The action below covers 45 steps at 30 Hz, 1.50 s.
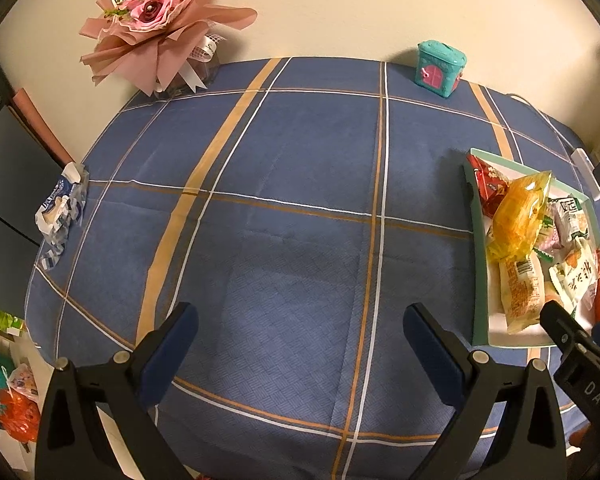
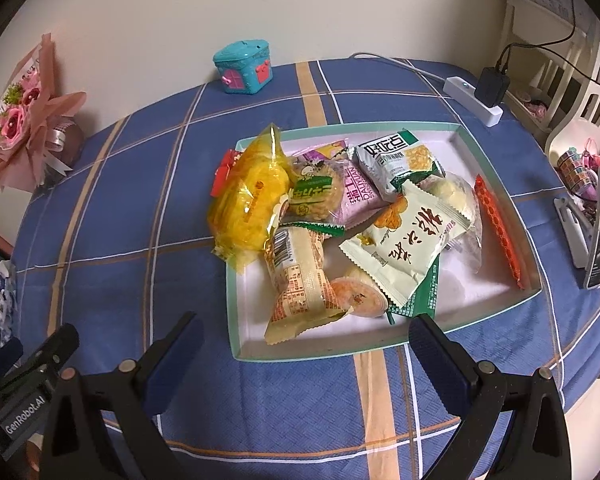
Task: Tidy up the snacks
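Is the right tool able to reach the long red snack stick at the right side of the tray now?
Probably yes. The right tool is open and empty, near the tray. The red stick lies along the right wall with nothing on top, though the wall is close beside it.

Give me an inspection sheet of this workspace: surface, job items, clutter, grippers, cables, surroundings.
Surface: table under a blue plaid tablecloth, mostly bare on the left.
Job's things: shallow teal-rimmed tray at the right, piled with wrapped snacks; a yellow packet leans over its left rim, a slim red-orange packet lies along the right wall.
Clutter: pink bouquet and teal house-shaped box at the back by the wall; crumpled blue-white wrapper at the left edge.
Grippers: left gripper open over bare cloth; right gripper open just short of the tray's near rim; neither holds anything.
Cables: white power strip with a black adapter and cords, back right.
Surroundings: cream wall, white chair at right.
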Available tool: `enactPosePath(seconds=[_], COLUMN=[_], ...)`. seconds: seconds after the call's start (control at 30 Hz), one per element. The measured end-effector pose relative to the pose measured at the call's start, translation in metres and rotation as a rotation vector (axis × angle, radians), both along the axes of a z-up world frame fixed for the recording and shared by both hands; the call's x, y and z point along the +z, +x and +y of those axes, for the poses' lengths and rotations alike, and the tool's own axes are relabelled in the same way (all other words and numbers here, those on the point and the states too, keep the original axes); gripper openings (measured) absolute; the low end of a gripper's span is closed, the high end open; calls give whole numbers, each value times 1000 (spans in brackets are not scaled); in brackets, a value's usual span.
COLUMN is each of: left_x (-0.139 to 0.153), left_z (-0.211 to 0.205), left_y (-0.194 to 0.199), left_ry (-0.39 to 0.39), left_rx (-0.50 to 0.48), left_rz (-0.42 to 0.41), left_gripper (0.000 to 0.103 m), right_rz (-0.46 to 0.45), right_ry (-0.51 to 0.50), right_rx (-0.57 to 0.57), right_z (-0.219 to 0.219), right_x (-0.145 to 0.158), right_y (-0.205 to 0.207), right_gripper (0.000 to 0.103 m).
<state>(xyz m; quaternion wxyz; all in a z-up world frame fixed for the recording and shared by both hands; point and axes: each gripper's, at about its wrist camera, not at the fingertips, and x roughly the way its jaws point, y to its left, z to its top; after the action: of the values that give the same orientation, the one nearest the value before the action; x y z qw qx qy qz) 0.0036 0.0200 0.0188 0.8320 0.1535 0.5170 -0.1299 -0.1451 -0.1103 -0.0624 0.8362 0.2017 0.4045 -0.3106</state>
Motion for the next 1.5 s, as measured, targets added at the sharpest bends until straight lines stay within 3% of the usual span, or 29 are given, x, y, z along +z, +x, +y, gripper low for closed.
enactPosePath(seconds=[1.5], left_x=[-5], left_z=[-5], left_y=[-3], left_ry=[13], left_rx=[-10], left_rz=[12], left_gripper=[102], right_rz=[-1], right_ry=[26], right_rx=[-6], right_z=[-5], right_x=[-3], right_y=[1], right_gripper=[103])
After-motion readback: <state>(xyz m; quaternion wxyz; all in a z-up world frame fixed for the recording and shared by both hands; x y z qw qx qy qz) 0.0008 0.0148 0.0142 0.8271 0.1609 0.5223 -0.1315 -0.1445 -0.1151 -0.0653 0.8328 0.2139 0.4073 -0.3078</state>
